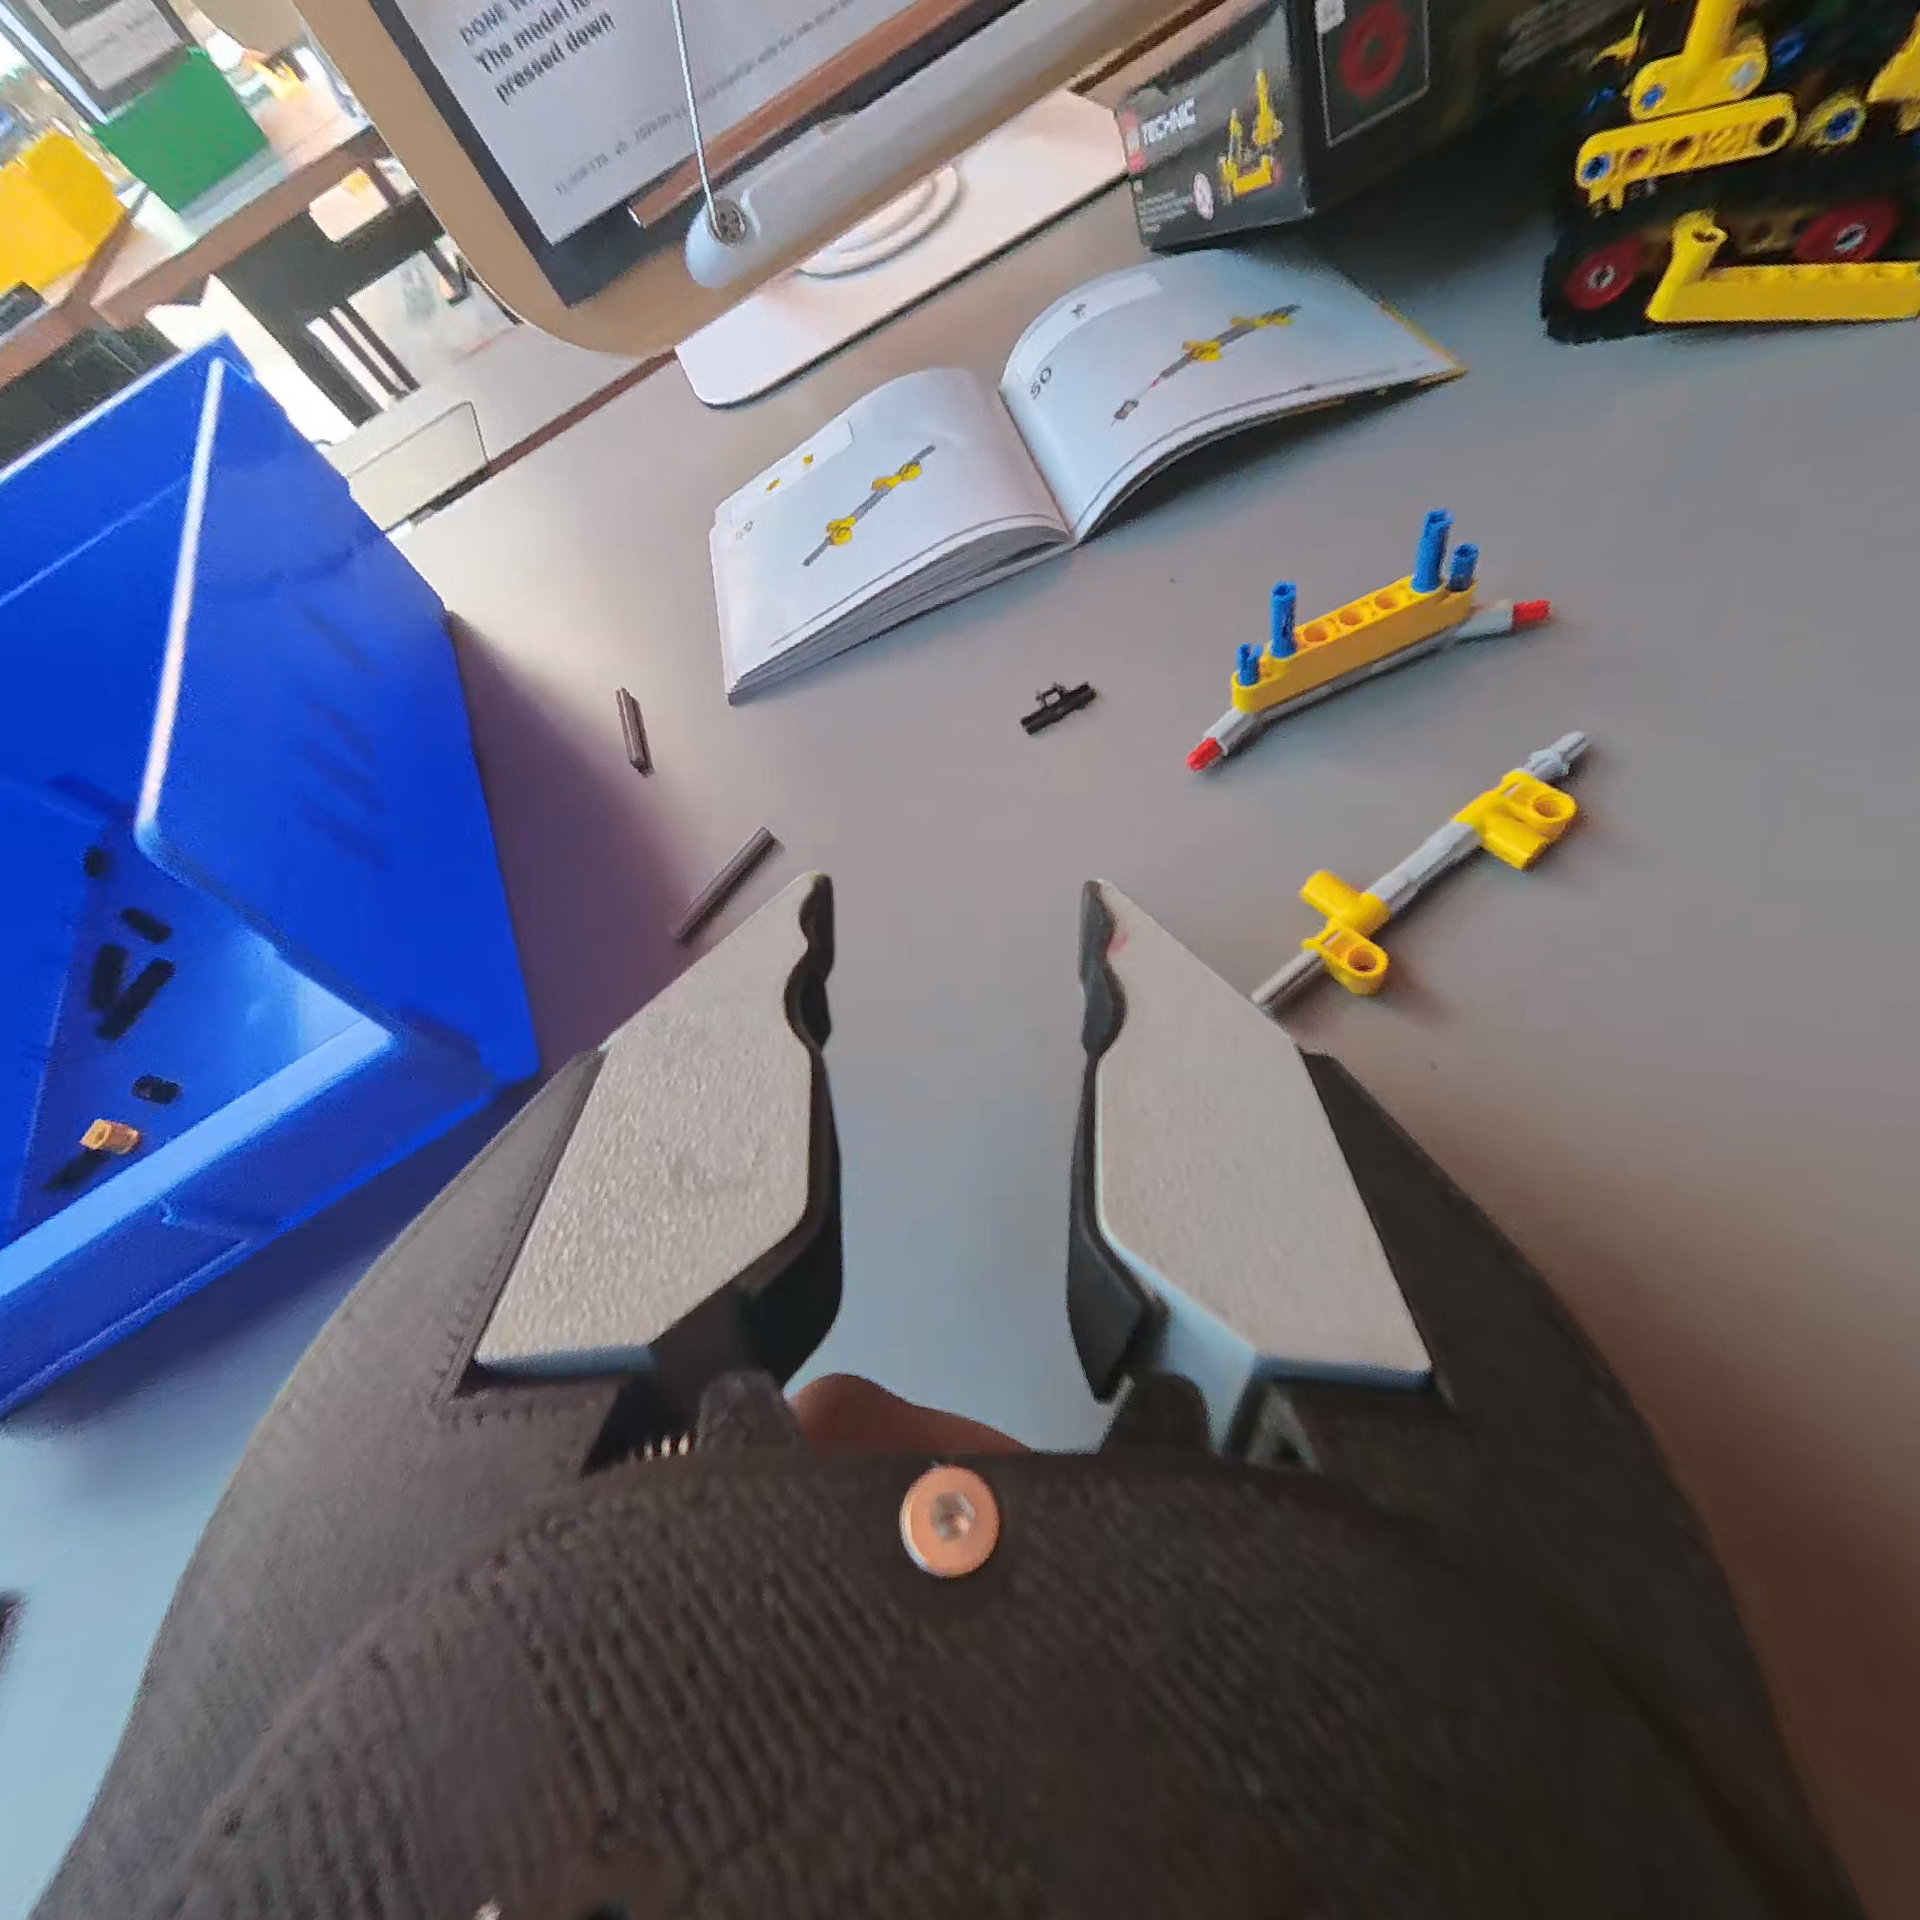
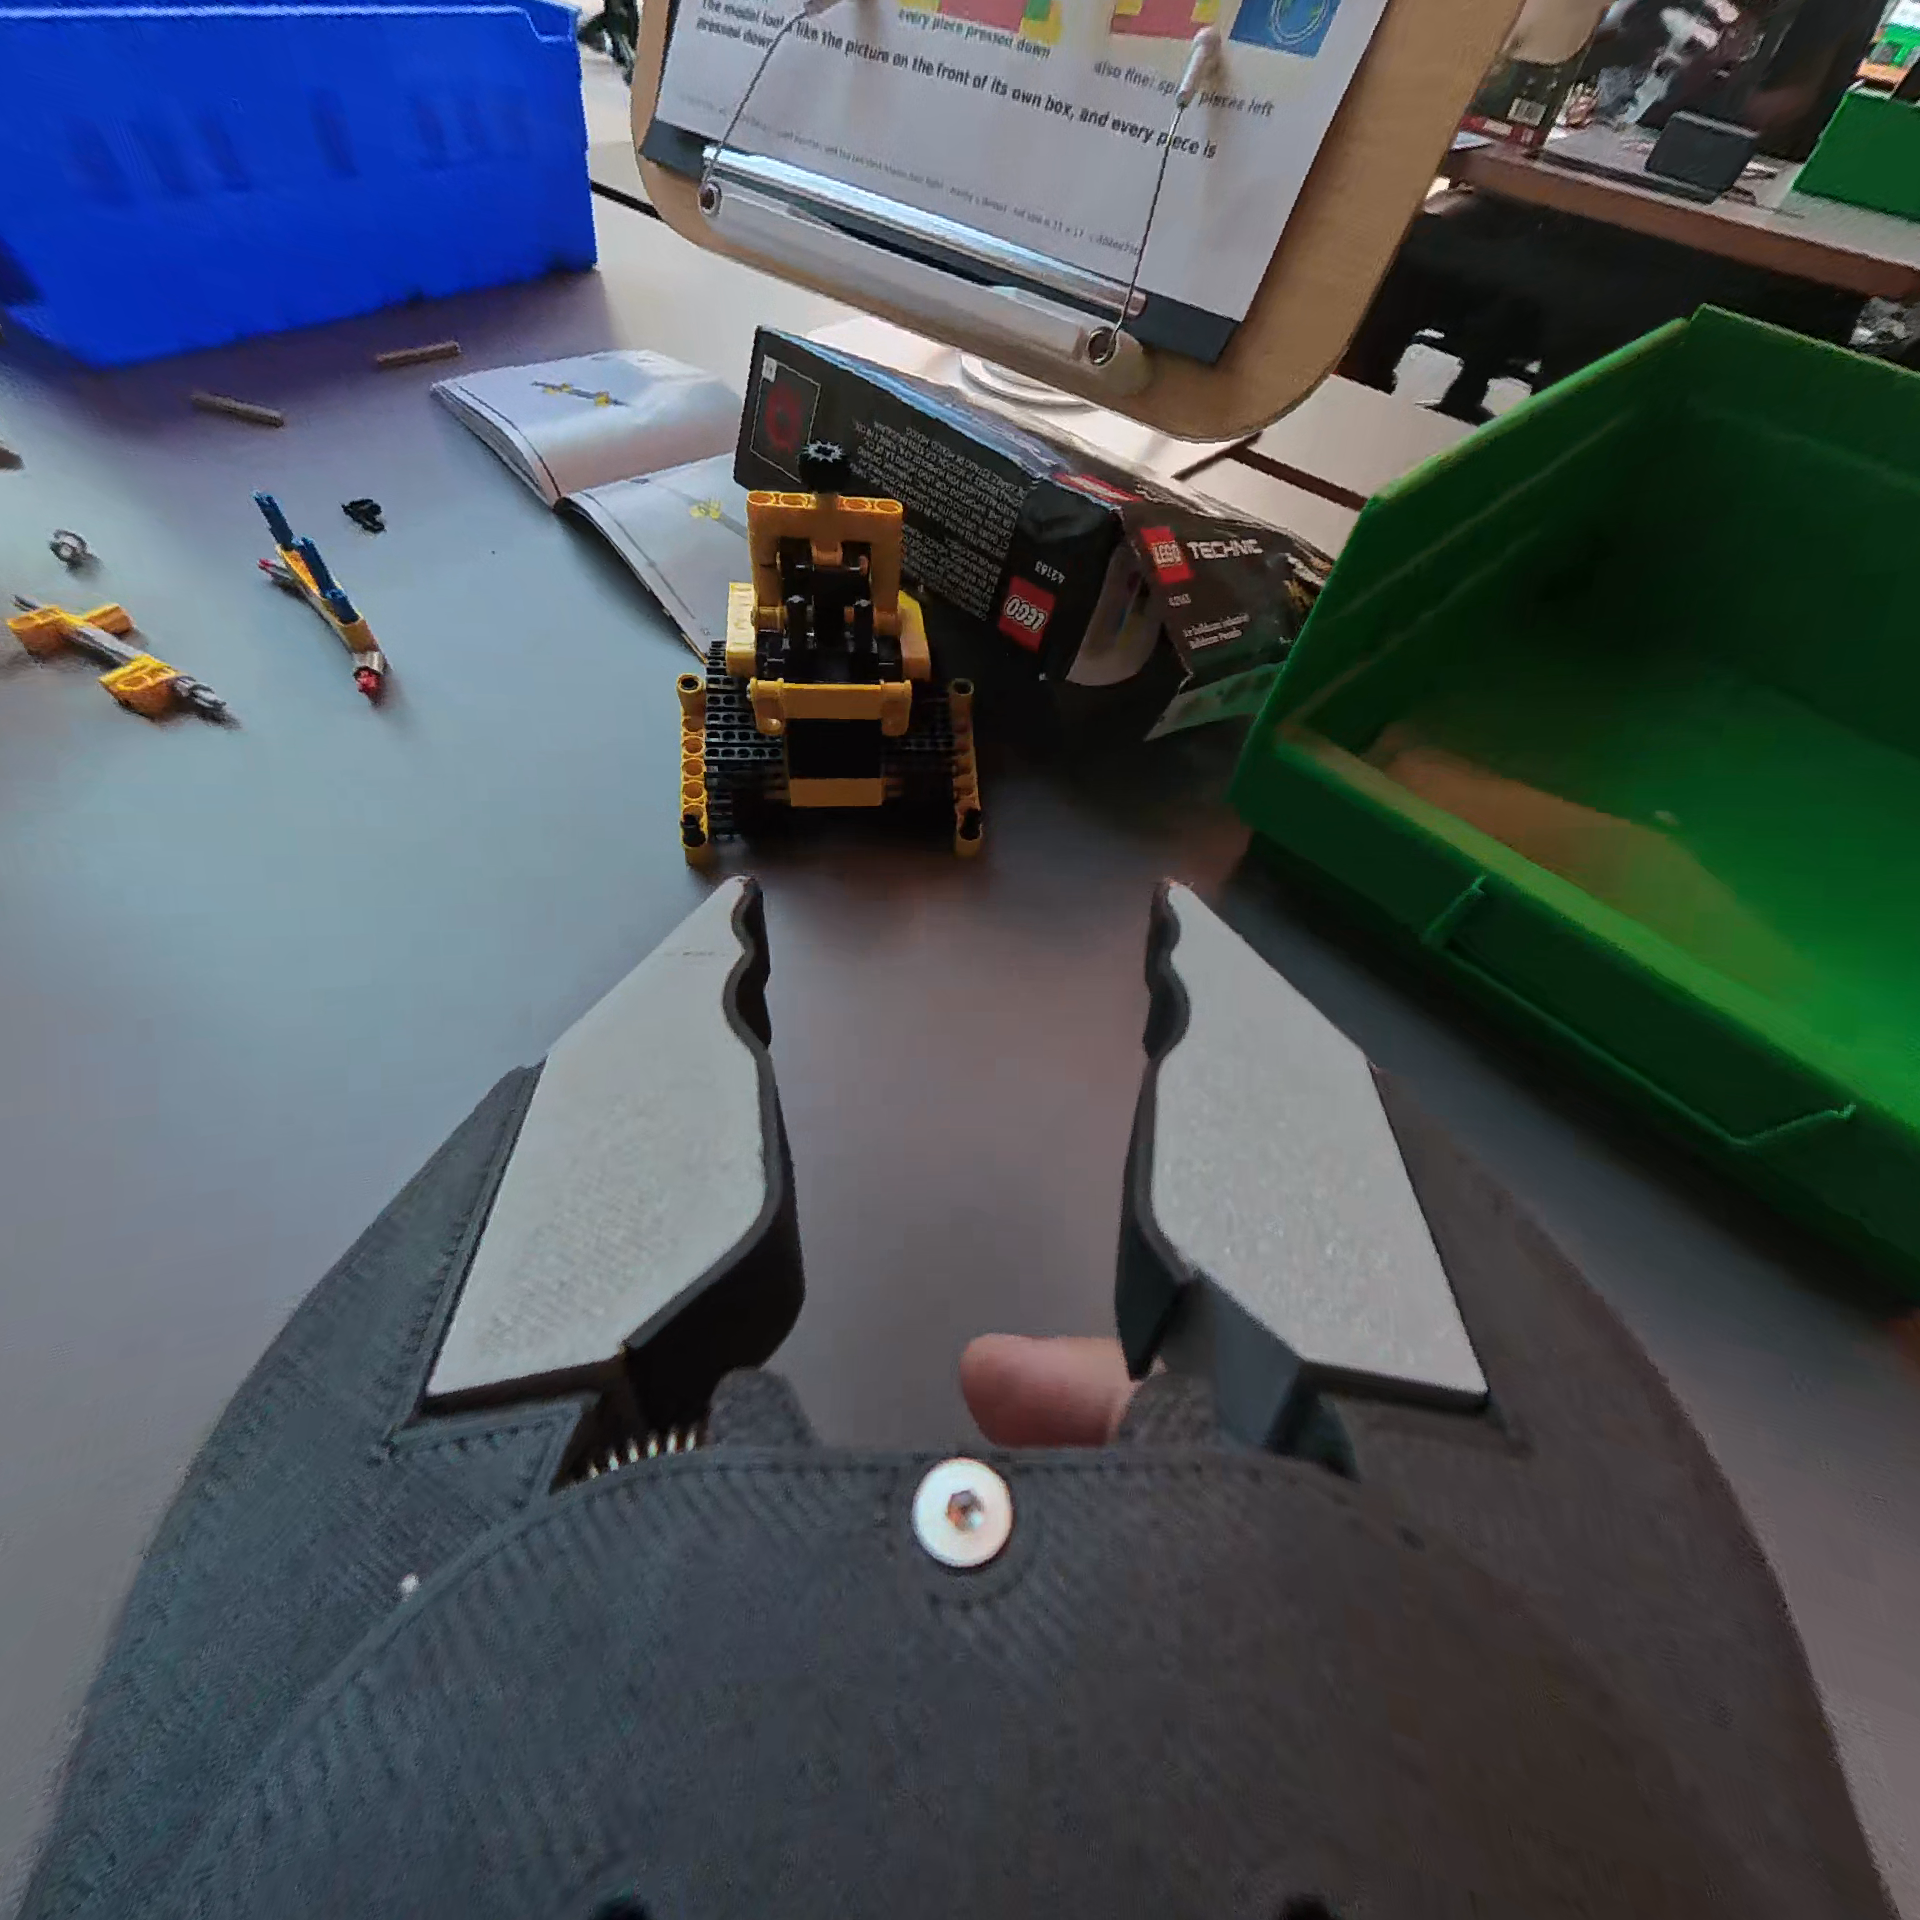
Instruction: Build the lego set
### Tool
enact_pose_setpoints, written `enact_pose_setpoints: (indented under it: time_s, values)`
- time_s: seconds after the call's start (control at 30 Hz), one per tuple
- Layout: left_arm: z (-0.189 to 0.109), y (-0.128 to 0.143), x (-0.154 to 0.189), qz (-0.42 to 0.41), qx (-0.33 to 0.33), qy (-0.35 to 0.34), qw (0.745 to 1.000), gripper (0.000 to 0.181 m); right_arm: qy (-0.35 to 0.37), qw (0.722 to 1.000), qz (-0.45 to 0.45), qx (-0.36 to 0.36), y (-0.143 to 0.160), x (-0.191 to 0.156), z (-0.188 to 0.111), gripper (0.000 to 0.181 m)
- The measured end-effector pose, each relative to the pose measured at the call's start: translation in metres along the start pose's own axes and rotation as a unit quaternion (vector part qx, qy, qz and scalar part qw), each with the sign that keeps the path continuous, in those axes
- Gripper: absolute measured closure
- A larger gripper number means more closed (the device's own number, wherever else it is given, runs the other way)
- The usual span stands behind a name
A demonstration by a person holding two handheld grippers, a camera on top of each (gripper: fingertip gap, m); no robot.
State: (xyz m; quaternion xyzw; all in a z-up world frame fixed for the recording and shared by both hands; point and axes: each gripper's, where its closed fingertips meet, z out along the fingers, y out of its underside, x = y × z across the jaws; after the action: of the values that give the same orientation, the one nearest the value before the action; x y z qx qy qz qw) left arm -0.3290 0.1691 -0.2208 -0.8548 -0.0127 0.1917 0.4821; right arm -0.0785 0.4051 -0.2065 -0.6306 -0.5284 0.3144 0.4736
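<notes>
Your left gripper (image 1: 956, 914) hangs over the grey table (image 1: 1558, 1195) with its jaws apart and nothing between them; your right gripper (image 2: 956, 925) is likewise spread and empty. Ahead of the right one stands the yellow and black bulldozer model (image 2: 831, 686), with bare table between it and the fingertips. Behind it lies the black set box (image 2: 1039, 540), and the green bin (image 2: 1621, 748) sits close on the right. From the left view, the blue bin (image 1: 260, 779) crowds the near left with small black parts inside. Two dark axles (image 1: 727, 881) lie just beside it. Farther off are the open instruction booklet (image 1: 1039, 468), a small black connector (image 1: 1058, 709), the yellow beam with blue pins (image 1: 1351, 623) and, nearer right, the grey axle with yellow connectors (image 1: 1434, 862).
</notes>
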Motion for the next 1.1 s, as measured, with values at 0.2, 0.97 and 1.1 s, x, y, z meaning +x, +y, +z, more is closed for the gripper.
enact_pose_setpoints:
  time_s: [0.2,0.97,1.1]
  values:
    - [0.005,-0.002,0.002,0.013,0.004,0.002,1.000,0.141,0.024,0.999,-0.038,-0.002,-0.001,-0.001,0.002,0.118]
    - [0.016,0.012,0.012,0.100,-0.050,-0.024,0.993,0.137,0.030,0.999,0.030,0.020,-0.004,0.018,-0.004,0.119]
    - [0.013,0.008,0.011,0.059,-0.032,0.003,0.998,0.130,0.058,0.998,0.016,0.022,-0.004,0.022,-0.006,0.124]
